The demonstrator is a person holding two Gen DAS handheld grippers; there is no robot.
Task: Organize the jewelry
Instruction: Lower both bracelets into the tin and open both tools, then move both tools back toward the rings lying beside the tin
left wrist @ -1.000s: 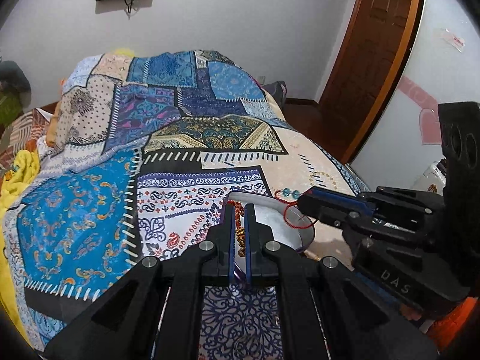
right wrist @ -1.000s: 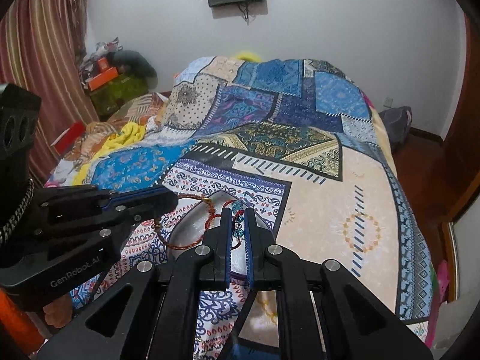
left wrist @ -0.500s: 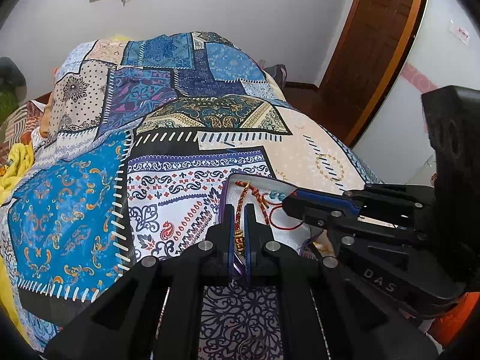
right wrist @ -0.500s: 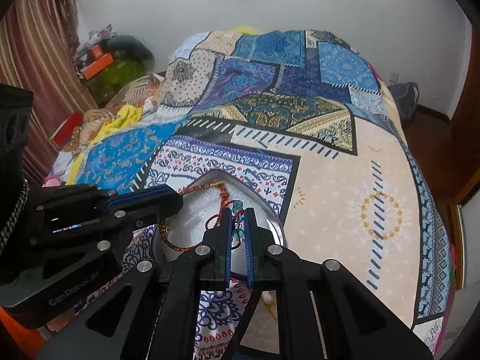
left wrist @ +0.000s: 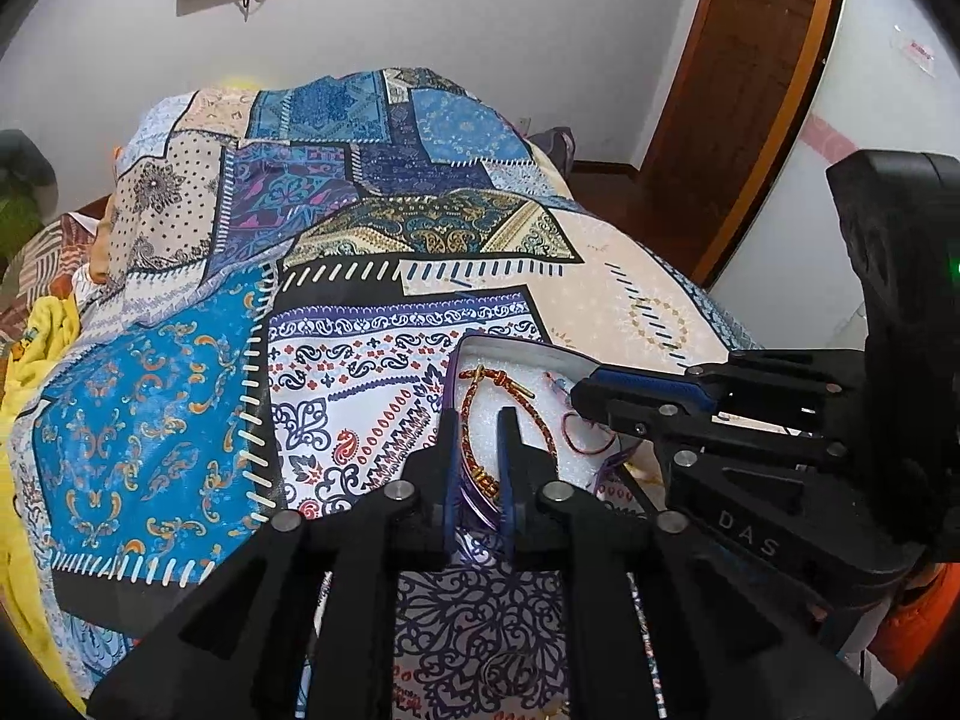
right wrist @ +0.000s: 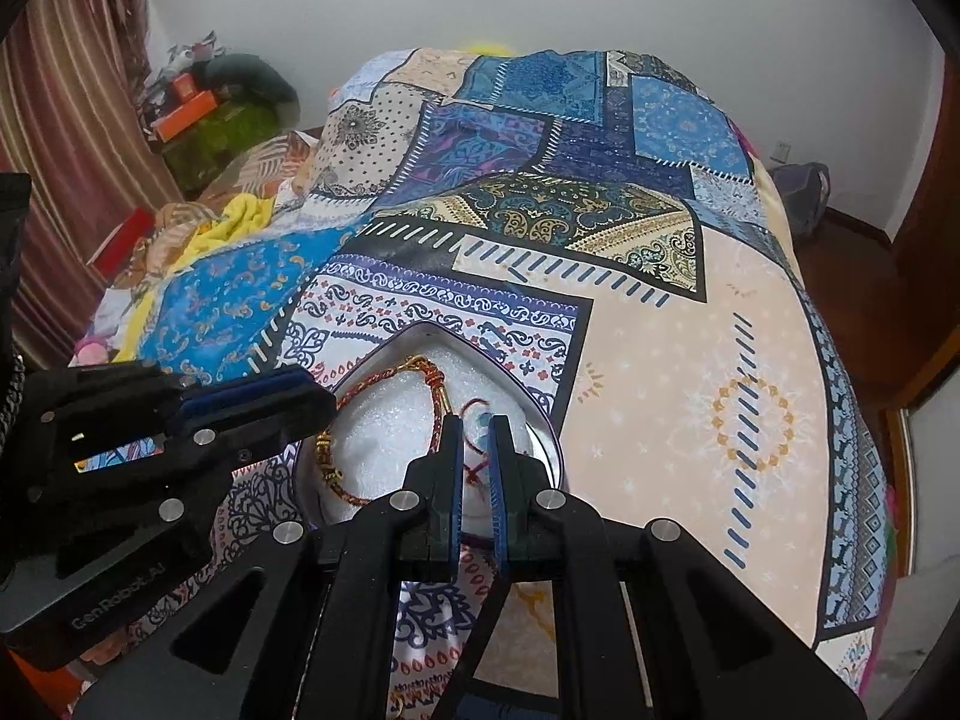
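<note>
A heart-shaped tin (left wrist: 510, 348) (right wrist: 420, 333) with white foam lining lies on the patterned bedspread. A red-and-gold braided bracelet (left wrist: 474, 420) (right wrist: 384, 387) lies on the foam. A thin red string bracelet with teal beads (left wrist: 585, 441) (right wrist: 480, 426) lies beside it. My left gripper (left wrist: 478, 420) hovers over the tin's near left edge, jaws slightly apart around the braided bracelet. My right gripper (right wrist: 475, 429) is slightly open over the string bracelet; it also shows in the left wrist view (left wrist: 636, 390).
The patchwork bedspread (right wrist: 690, 360) covers the whole bed. A yellow cloth (left wrist: 36, 336) and clutter (right wrist: 198, 108) lie at the far left. A wooden door (left wrist: 750, 90) stands at the right. A bag (right wrist: 801, 192) sits on the floor.
Both grippers have lowered toward the tin and their jaws have parted a little. The braided bracelet and the string bracelet now lie on the foam.
</note>
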